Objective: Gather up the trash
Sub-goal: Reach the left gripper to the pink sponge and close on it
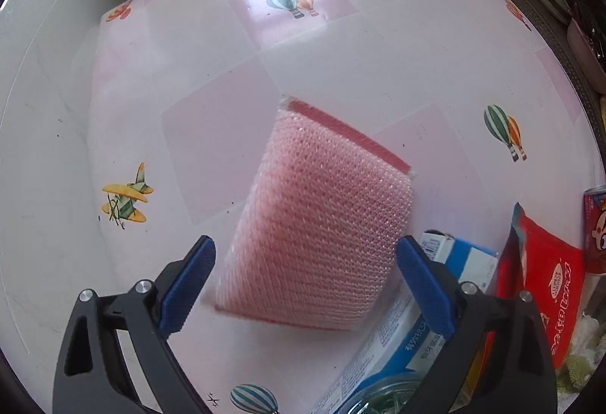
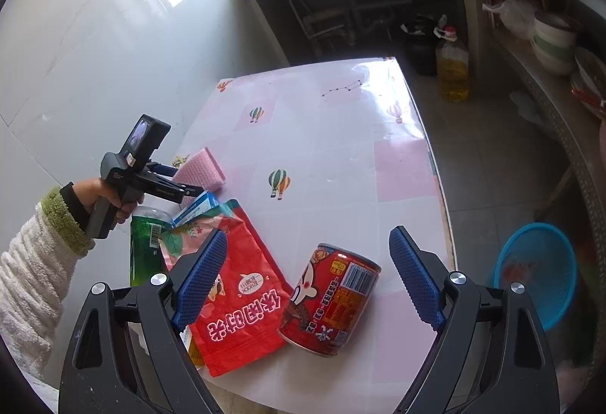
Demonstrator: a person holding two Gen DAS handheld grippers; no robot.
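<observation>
Both our tongs gape: left tongs (image 1: pixel 305 258) over the pink sponge (image 1: pixel 318 213), right tongs (image 2: pixel 308 274) above the red can (image 2: pixel 329 300).

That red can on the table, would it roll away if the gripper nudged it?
Probably. The red can seems to lie tilted on its round side near the table's edge, so a nudge could roll it. Its printed metal looks smooth, perhaps slippery. Whether it is full cannot be seen.
</observation>
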